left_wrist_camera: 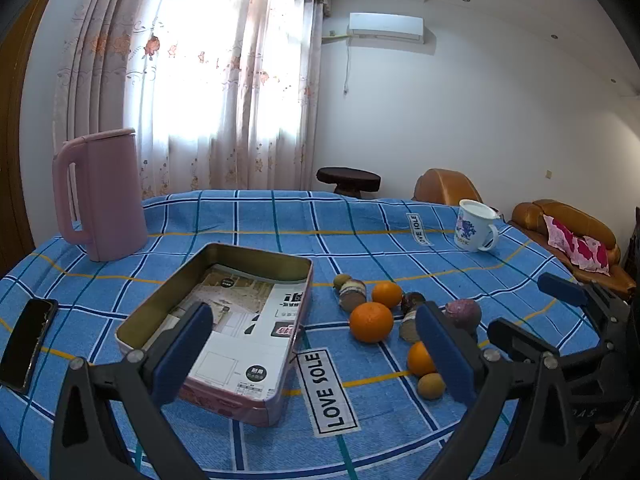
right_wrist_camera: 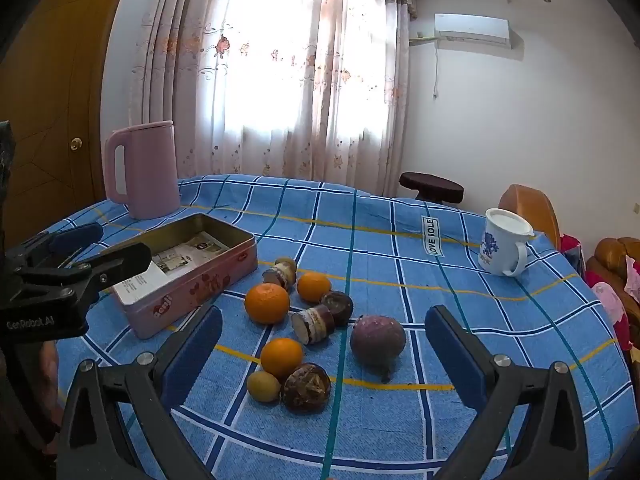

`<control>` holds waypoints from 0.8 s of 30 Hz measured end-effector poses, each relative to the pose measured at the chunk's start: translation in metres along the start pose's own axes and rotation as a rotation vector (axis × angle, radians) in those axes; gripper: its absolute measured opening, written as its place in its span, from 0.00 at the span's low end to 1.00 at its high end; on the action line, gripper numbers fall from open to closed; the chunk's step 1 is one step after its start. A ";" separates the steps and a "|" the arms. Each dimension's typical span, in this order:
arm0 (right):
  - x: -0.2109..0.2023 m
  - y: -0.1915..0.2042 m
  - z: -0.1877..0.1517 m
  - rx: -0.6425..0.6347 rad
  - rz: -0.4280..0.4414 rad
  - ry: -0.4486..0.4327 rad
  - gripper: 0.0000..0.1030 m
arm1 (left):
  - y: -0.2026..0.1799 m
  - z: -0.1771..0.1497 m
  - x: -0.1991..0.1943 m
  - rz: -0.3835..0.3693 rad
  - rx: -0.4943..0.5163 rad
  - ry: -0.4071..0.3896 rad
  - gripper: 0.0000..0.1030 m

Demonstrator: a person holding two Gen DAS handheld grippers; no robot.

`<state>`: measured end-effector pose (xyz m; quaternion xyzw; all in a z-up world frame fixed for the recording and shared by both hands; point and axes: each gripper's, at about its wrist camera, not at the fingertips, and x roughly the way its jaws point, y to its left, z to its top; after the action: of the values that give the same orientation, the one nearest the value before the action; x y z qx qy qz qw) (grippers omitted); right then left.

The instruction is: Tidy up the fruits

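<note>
An open pink tin box (left_wrist_camera: 256, 261) with printed paper inside lies on the blue checked tablecloth. To its right is a cluster of fruit: three oranges (right_wrist_camera: 267, 303), a purple passion fruit (right_wrist_camera: 378, 340), a brown round fruit (right_wrist_camera: 306, 387), small yellow-green ones (right_wrist_camera: 263, 386) and brown cut pieces (right_wrist_camera: 314, 324). My left gripper (left_wrist_camera: 314, 354) hovers open over the box's near end, holding nothing. My right gripper (right_wrist_camera: 324, 356) is open above the near fruits, not touching any. Each gripper also shows in the other's view: the right gripper (left_wrist_camera: 540, 312) and the left gripper (right_wrist_camera: 100, 250).
A pink kettle (left_wrist_camera: 104, 196) stands at the back left behind the box. A white mug (right_wrist_camera: 502, 242) sits at the back right. A black phone (left_wrist_camera: 28, 340) lies near the left edge. Brown sofas (left_wrist_camera: 560, 224) and a dark stool (left_wrist_camera: 348, 180) stand beyond the table.
</note>
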<state>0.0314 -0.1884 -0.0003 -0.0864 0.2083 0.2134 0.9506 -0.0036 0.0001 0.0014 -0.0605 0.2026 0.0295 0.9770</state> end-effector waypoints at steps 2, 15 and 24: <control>0.000 0.000 0.000 0.001 0.000 0.002 0.99 | 0.000 0.000 0.000 -0.001 -0.001 0.000 1.00; 0.001 0.001 -0.001 0.004 0.000 0.001 0.99 | -0.001 -0.001 -0.001 0.003 0.003 0.004 1.00; 0.001 0.001 -0.005 0.007 0.006 0.003 0.99 | -0.002 -0.001 0.001 0.005 0.004 0.006 1.00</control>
<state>0.0301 -0.1880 -0.0049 -0.0824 0.2106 0.2156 0.9500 -0.0030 -0.0016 0.0006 -0.0582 0.2056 0.0316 0.9764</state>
